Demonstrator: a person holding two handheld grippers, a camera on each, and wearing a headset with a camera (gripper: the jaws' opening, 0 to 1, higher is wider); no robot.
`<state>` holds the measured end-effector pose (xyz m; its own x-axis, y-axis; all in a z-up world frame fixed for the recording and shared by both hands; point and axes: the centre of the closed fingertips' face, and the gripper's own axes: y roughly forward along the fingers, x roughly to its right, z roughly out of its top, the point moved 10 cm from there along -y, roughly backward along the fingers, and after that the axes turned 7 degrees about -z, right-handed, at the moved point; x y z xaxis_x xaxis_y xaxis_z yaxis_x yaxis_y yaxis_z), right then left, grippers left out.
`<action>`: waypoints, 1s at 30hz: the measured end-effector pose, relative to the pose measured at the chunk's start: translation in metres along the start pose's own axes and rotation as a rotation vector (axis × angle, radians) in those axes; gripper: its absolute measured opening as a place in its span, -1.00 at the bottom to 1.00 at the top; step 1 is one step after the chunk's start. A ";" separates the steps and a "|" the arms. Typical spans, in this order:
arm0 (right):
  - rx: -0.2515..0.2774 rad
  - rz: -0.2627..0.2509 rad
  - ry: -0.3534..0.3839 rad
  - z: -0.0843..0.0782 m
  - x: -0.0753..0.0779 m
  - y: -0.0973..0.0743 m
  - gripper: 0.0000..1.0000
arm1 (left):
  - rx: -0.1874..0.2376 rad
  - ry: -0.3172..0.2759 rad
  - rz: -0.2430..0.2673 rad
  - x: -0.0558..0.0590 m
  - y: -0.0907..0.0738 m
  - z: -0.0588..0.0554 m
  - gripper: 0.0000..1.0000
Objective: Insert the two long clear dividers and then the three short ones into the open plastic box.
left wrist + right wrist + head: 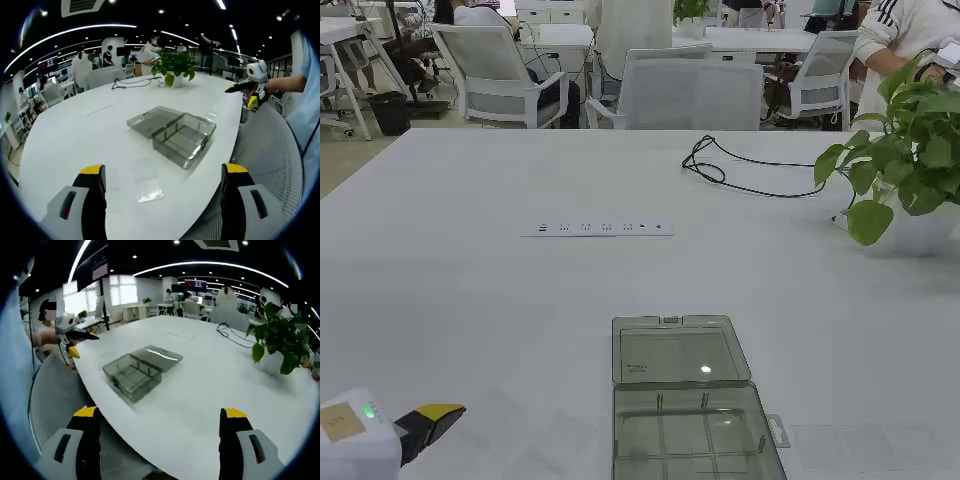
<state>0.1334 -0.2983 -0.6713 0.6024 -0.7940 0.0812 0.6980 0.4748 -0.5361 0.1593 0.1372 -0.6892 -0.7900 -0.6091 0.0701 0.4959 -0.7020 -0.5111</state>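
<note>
The open clear plastic box (695,435) sits at the table's near edge, its lid (680,352) laid flat behind the base. The base shows a grid of slots inside. Left of the box, my left gripper (442,413) pokes in at the bottom corner with yellow tips. In its own view the left gripper (162,170) is open and empty, with the box (172,131) ahead and small clear dividers (150,193) flat on the table in front of the jaws. My right gripper (159,413) is open and empty too, off the table's edge, the box (136,371) ahead to its left. Faint clear dividers (865,445) lie right of the box.
A white power strip (597,229) lies mid-table, with a black cable (740,172) looped behind it. A potted plant (910,175) stands at the right. Office chairs (690,92) line the far edge. The other gripper (245,85) and a sleeve show at the right.
</note>
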 end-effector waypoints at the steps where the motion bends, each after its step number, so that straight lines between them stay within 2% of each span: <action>1: -0.001 0.001 0.000 0.000 0.000 -0.001 1.00 | 0.003 -0.002 0.000 0.000 0.000 0.000 0.95; 17: -0.009 -0.006 0.011 -0.001 0.001 -0.002 1.00 | 0.007 -0.001 -0.008 -0.001 0.004 0.001 0.94; 30: -0.028 0.010 -0.003 0.003 0.002 0.002 1.00 | 0.001 -0.009 -0.003 0.002 0.004 -0.006 0.95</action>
<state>0.1368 -0.2980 -0.6694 0.6106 -0.7881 0.0779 0.6809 0.4722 -0.5599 0.1576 0.1352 -0.6960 -0.7881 -0.6105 0.0791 0.4942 -0.7041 -0.5099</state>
